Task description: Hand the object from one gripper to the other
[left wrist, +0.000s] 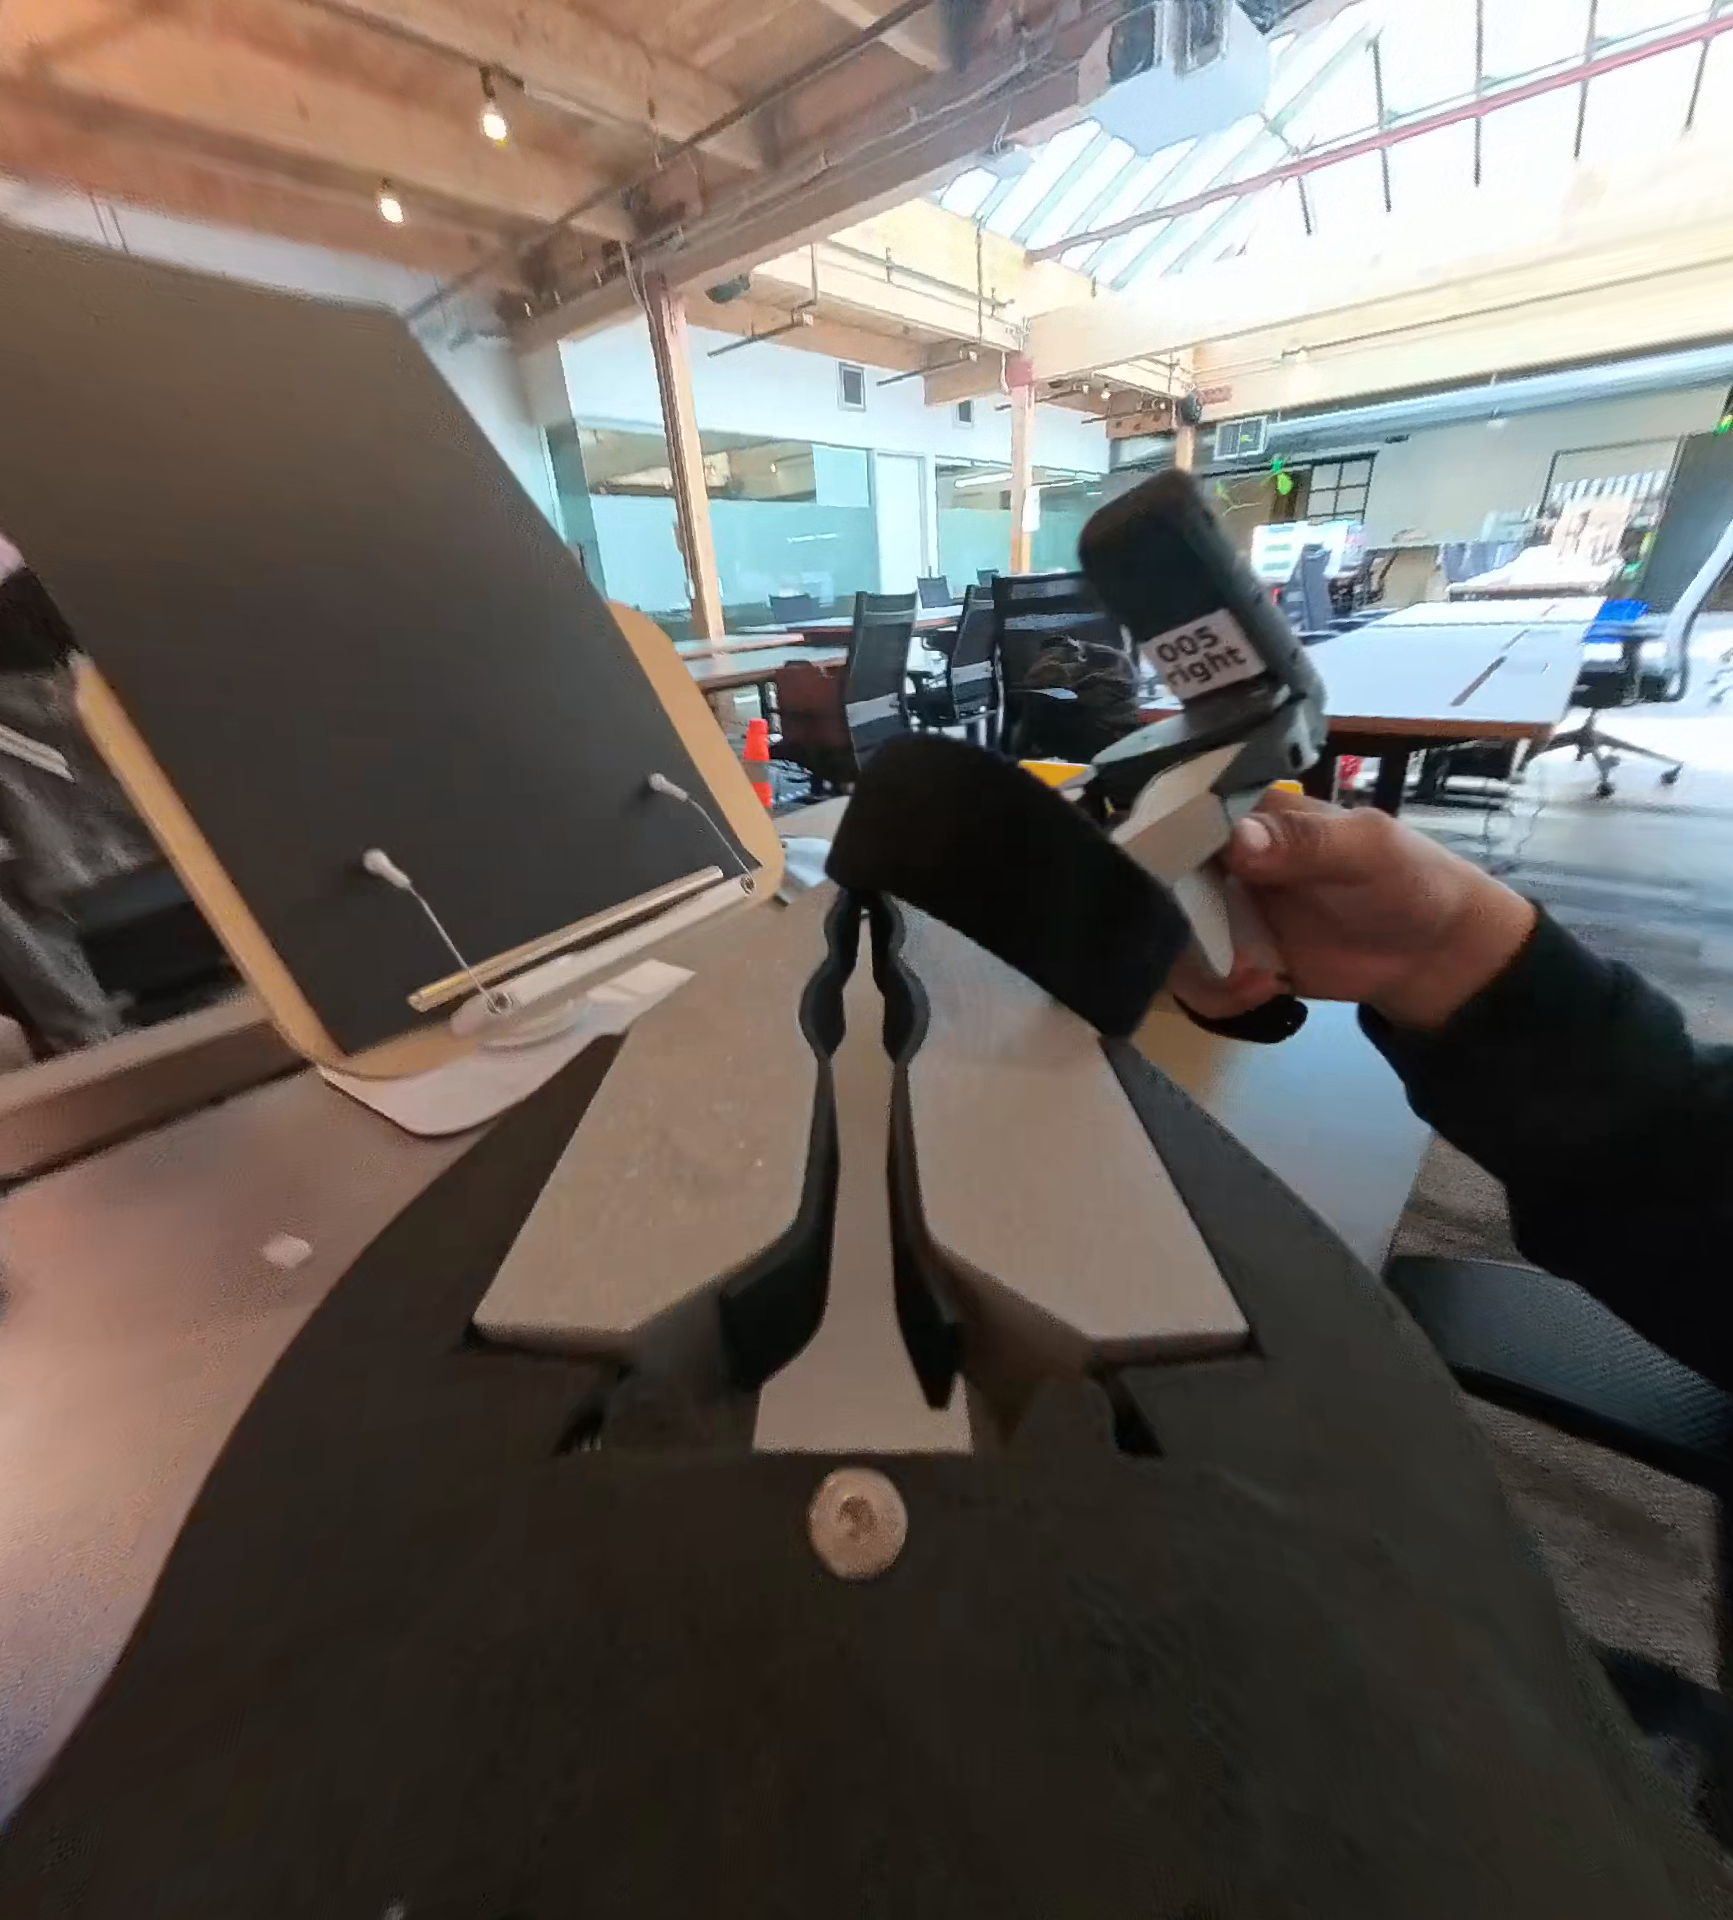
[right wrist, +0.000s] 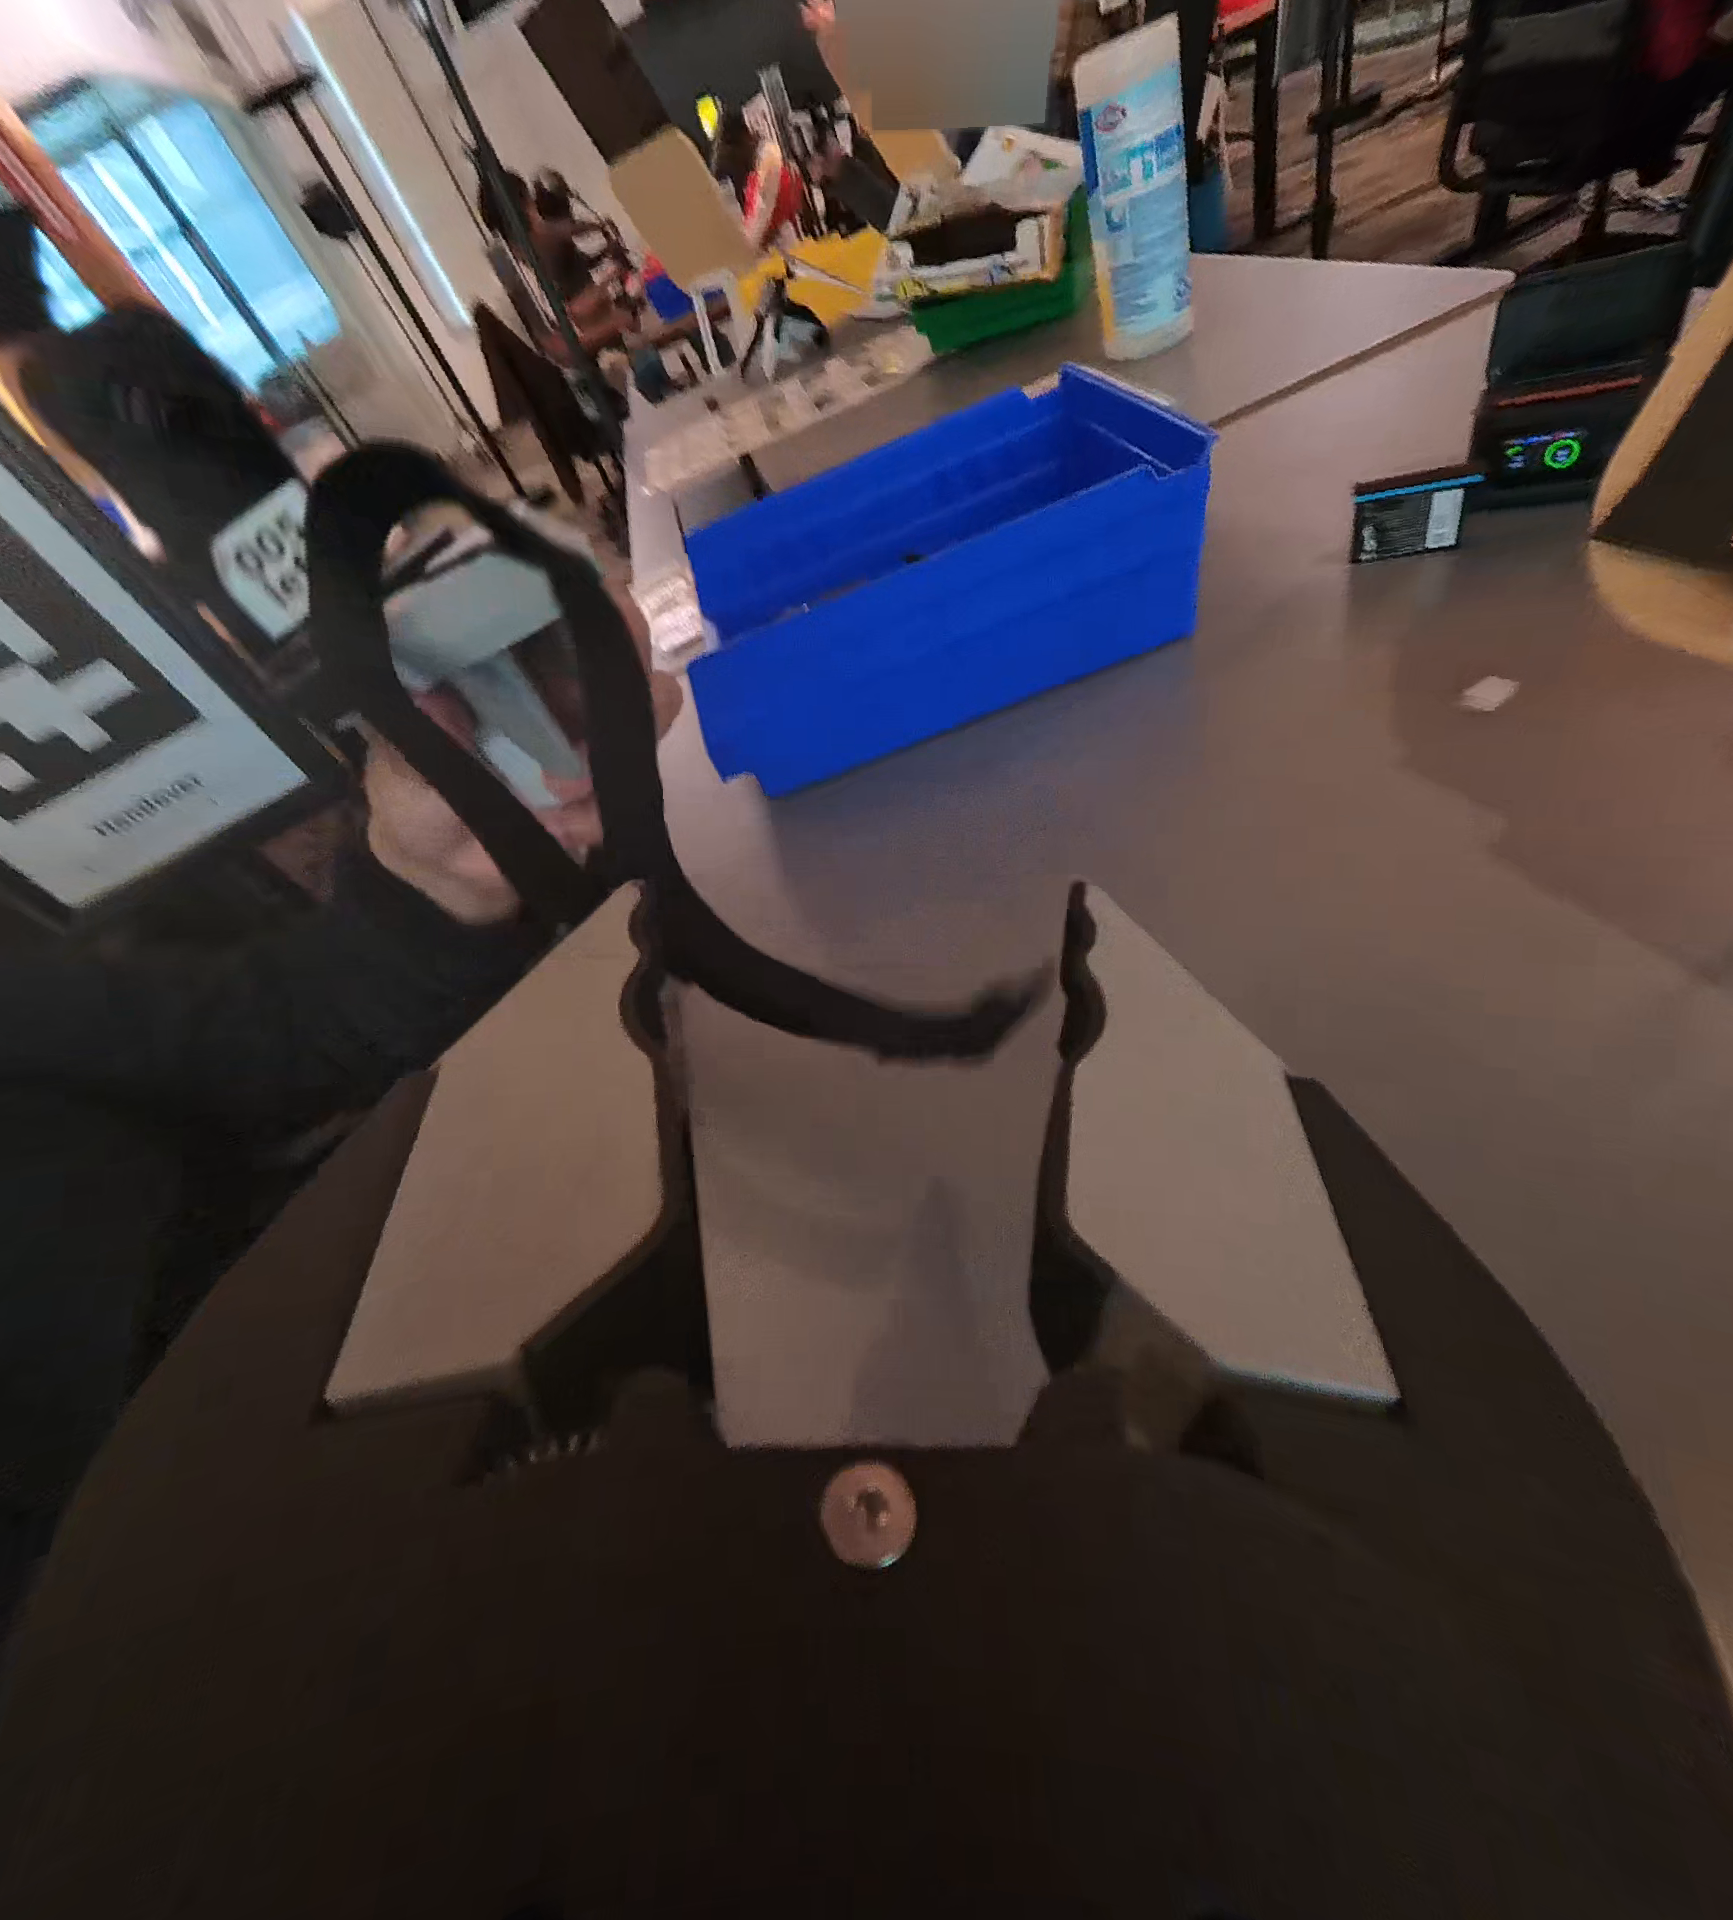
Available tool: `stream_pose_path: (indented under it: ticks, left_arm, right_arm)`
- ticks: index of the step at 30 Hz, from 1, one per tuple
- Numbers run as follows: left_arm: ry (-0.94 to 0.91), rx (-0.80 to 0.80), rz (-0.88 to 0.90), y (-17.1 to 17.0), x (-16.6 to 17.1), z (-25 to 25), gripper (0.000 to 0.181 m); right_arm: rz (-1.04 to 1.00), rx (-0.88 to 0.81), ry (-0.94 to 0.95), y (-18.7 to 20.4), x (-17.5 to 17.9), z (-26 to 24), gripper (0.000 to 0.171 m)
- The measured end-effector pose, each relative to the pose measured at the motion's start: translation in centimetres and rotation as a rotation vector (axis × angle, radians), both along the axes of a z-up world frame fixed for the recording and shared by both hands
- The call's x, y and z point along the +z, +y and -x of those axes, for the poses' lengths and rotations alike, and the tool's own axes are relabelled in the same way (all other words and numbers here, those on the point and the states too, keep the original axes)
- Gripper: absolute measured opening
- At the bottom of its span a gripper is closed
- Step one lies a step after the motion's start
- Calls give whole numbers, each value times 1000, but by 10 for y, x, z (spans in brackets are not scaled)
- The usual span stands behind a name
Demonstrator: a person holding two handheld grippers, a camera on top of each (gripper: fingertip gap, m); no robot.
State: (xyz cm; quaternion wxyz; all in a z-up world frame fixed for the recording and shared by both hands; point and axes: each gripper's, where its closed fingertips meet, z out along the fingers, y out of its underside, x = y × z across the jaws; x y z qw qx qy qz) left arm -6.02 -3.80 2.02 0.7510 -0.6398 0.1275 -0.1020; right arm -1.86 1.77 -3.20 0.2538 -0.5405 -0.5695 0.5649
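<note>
A black fabric strap [left wrist: 1007, 883] sticks up and to the right from the tips of my left gripper [left wrist: 867, 920], which is shut on its lower edge. Behind the strap, a hand holds the right gripper's body [left wrist: 1205, 790]; its fingertips are hidden there. In the right wrist view my right gripper [right wrist: 862, 935] is wide open. The strap [right wrist: 841, 1013] curves down from the left gripper [right wrist: 488, 665] at the left and its free end lies across the gap between my right fingers. It brushes the left finger [right wrist: 646, 997], and the pads do not press on it.
A blue bin [right wrist: 945, 582] stands on the grey table [right wrist: 1361, 883] ahead of the right gripper. Behind it are a wipes canister [right wrist: 1137, 187] and a green tray [right wrist: 1007, 307]. A dark tilted book stand [left wrist: 322, 644] stands left of the left gripper. A marker board [right wrist: 62, 675] is at the left. Across from one pair of fingers to the other is roughly 9 cm.
</note>
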Motion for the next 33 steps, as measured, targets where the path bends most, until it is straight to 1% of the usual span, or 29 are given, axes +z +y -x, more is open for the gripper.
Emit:
stream_pose_path:
  ticks: [5,6,9,11,13,15,16,17,18,19,20,22,24,25,27,29,31,33]
  left_arm:
    - [-87,22,82,11,-15,14,0]
    - [-96,15,95,12,-17,14,0]
    - [-112,-41,141,15,-26,2,0]
    - [-148,-91,166,16,-29,-8,0]
    - [-170,-135,197,15,-33,-14,0]
    - [-200,-216,240,12,-36,-24,0]
    - [-230,-269,266,9,-37,-29,0]
    - [-264,-312,278,7,-36,-32,0]
    - [-292,-353,290,4,-36,-34,0]
    - [-316,-397,306,2,-36,-37,0]
    - [-342,-439,317,-1,-35,-39,0]
    - [-391,-518,333,-6,-33,-46,0]
    - [-410,-567,337,-9,-32,-51,0]
    - [-403,-554,331,-8,-32,-49,0]
    - [-352,-491,313,-5,-31,-41,2]
    - [-289,-405,297,-3,-30,-29,14]
    - [-221,-309,276,-2,-28,-14,20]
    - [-169,-246,255,-4,-25,-4,24]
  right_arm:
    - [-210,-146,-91,28,-10,-14,88]
    - [-243,-129,-79,25,-8,-16,88]
    - [-292,5,58,-13,10,-11,88]
    - [-349,45,79,-33,9,0,86]
    - [-444,51,80,-43,1,10,87]
    - [-557,-2,58,-39,-9,20,95]
    - [-599,-26,57,-36,-11,23,96]
    - [-620,-18,55,-38,-13,23,92]
    - [-627,0,46,-41,-15,22,77]
    - [-630,32,21,-43,-20,19,51]
    - [-623,88,-8,-49,-27,15,34]
    - [-606,175,-16,-59,-33,9,21]
    - [-597,179,-13,-59,-31,9,19]
    - [-601,162,-24,-55,-30,8,18]
    - [-611,111,-36,-45,-26,7,18]
    - [-607,43,-30,-31,-16,3,18]
    - [-577,-32,1,-17,0,-3,17]
    - [-563,-143,28,5,17,-13,17]
